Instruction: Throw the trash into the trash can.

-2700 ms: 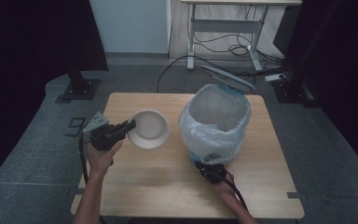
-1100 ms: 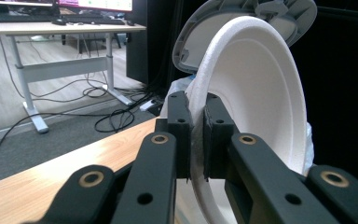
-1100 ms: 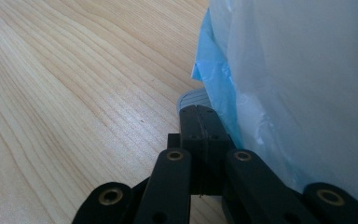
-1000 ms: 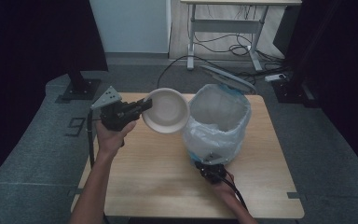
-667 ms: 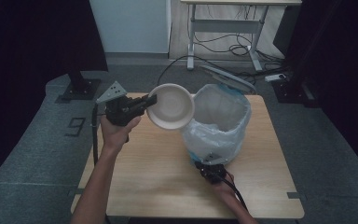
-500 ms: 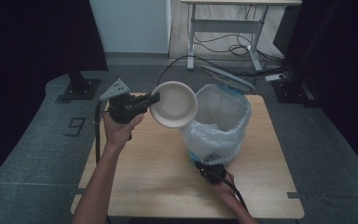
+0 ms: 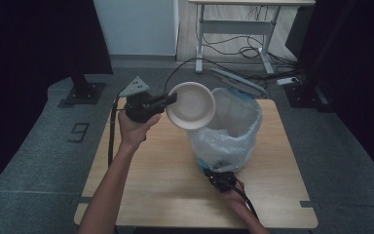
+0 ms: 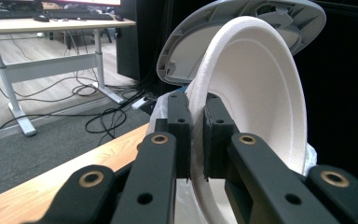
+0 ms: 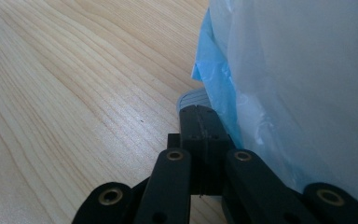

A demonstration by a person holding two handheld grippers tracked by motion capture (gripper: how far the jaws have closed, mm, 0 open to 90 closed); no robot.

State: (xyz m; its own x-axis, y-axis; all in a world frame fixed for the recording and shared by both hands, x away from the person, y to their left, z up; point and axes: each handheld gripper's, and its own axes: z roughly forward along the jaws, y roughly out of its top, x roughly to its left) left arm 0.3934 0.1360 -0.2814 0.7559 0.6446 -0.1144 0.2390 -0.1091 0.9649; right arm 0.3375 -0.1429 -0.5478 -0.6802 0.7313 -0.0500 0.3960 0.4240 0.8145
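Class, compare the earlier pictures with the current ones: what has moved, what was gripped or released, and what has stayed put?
The left claw, shut on the bowl throughout, has carried it up and forward from beside the bin to its rim, tipping it on edge. Nothing was newly gripped or released. The right claw has stayed shut at the bin's near base, and the bin has not moved.

Both arms are bare, no sleeves seen in the high view. The left gripper (image 7: 152, 105) is a chunky black unit topped by a grey three-cornered plate with small holes, and a black cable is trailed from it along the forearm. The right gripper (image 7: 220, 178) is black too, with a small grey plate and a dark cable. Up close, the left gripper's fingers (image 8: 216, 135) are seen as matte black linkage bars with brass-coloured rivets and small screw holes.
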